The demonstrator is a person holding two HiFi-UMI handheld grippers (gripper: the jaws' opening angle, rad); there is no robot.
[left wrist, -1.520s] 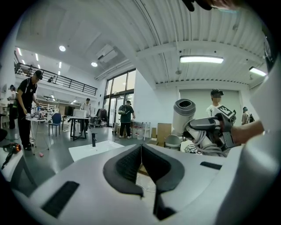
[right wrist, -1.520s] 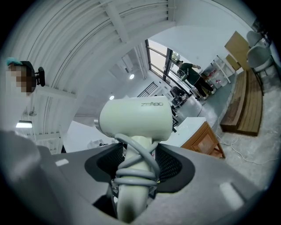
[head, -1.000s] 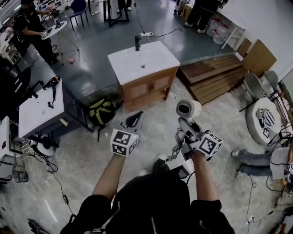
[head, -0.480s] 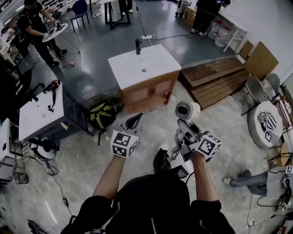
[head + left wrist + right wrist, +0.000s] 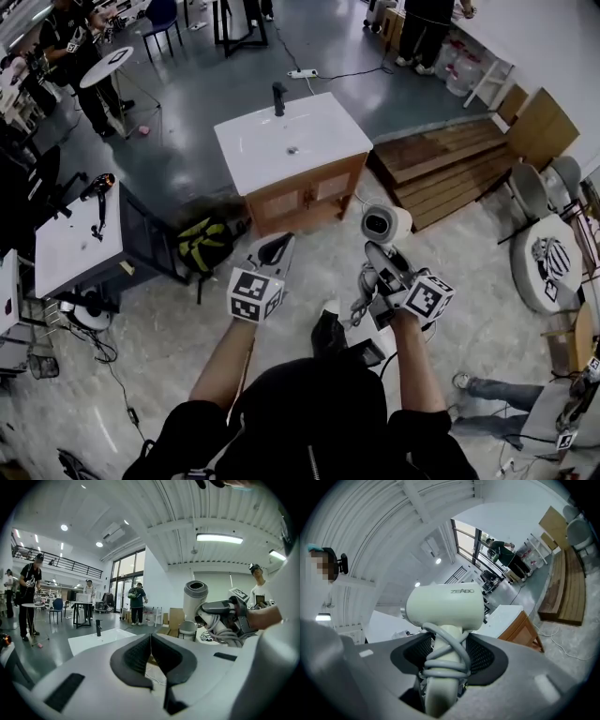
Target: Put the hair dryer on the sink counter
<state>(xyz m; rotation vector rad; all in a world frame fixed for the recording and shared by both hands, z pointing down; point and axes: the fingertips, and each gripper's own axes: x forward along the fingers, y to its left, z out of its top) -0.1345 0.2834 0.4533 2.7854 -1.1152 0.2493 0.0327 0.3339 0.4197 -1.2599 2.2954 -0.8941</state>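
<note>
Holding a white hair dryer in the right gripper, jaws set wide and pressed against both sides of the handle, with the grey cord wound round that handle between the pads. Carried upright, barrel above the jaws, its round open end facing up in the head view. Not on the sink counter: up in the air on its near side, apart from it, off the front right corner of its wooden cabinet. Holding nothing in the left gripper, jaws closed with the dark pads meeting tip to tip, likewise on the near side of the sink counter, opposite the cabinet front and beside the right gripper. At the far edge of the sink counter's white top, a black faucet. On the floor off the near left corner of the sink counter, a green-and-black backpack. Farther left of it, a white table with a dark appliance lying on top. To the right of the sink counter, wooden boards laid on the floor.
</note>
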